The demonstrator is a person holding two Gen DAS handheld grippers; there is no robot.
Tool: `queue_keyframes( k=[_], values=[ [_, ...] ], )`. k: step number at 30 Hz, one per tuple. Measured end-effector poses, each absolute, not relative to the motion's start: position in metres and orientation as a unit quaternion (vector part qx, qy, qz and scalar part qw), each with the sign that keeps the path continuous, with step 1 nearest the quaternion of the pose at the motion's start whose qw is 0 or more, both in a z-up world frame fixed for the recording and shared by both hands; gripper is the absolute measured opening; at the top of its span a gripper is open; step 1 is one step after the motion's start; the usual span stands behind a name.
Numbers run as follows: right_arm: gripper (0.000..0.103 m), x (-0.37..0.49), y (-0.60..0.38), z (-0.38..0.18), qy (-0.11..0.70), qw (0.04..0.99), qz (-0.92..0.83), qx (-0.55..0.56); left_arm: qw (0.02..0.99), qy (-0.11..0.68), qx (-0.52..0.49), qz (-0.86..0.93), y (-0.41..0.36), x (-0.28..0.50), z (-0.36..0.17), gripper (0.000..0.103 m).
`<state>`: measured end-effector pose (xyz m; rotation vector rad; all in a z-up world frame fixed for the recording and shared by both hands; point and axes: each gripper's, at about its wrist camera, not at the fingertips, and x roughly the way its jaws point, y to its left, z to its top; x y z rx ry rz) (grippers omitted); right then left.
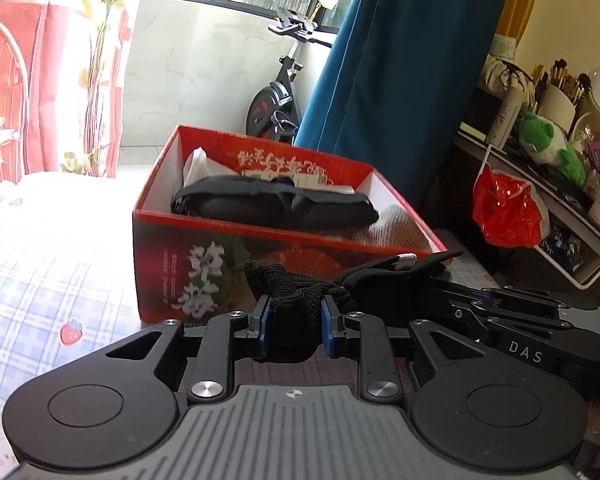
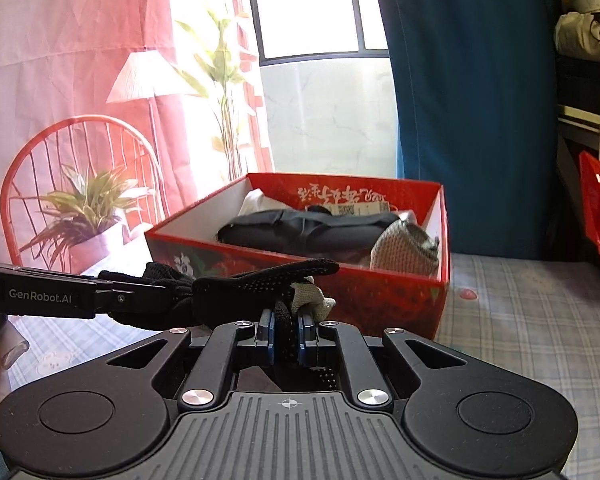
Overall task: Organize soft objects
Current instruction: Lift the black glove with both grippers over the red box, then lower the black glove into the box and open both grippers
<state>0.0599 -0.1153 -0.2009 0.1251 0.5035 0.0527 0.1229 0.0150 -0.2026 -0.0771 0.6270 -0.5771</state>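
Claws both clamped one black glove (image 2: 236, 284), stretched between them just before the red box (image 2: 340, 292); left claw (image 1: 294, 320) pinched its bunched knit end; right claw (image 2: 286, 330) pinched the other end; inside the box lay a black bundle (image 1: 276, 206) and grey knit (image 2: 406, 250); the box sat on a checked bed (image 1: 40, 280).

Right gripper (image 2: 286, 334) at bottom centre, jaws clamped tight on a black dotted glove (image 2: 260, 284), a pale grey cuff bunched just above the pads. The glove stretches left across the frame, and there the left gripper (image 2: 156, 294) reaches in from the left edge, its fingers buried in the glove's other end. Behind them, mid-frame, the red box (image 2: 340, 292) sits on the checked sheet (image 2: 520, 312), with a folded black garment (image 2: 300, 232) and a grey knit piece (image 2: 404, 248) inside. A teal curtain (image 2: 472, 80) hangs upper right.
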Motion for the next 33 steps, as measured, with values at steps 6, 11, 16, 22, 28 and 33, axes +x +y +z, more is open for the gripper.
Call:
queue_keyframes(
  k=[6,11,16,22,28,33],
  values=[
    [0.009,0.087,-0.119,-0.175,0.234,0.97,0.034,0.059,0.913,0.294,-0.051,-0.277,0.016,0.146,-0.181,0.026],
    [0.009,0.119,-0.123,-0.162,0.234,0.971,0.034,0.044,0.915,0.299,-0.043,-0.267,0.009,0.176,-0.171,0.026],
    [0.009,0.154,-0.129,-0.166,0.254,0.966,0.026,0.039,0.914,0.314,-0.024,-0.256,-0.009,0.209,-0.169,0.026],
    [0.009,0.191,-0.141,-0.184,0.301,0.953,0.008,0.041,0.903,0.345,0.021,-0.253,-0.037,0.244,-0.178,0.026],
    [0.009,0.222,-0.155,-0.206,0.357,0.932,-0.011,0.06,0.884,0.394,0.037,-0.247,-0.053,0.274,-0.2,0.026],
    [0.009,0.242,-0.159,-0.226,0.406,0.912,-0.017,0.056,0.87,0.422,0.072,-0.247,-0.063,0.289,-0.216,0.026]
  ],
)
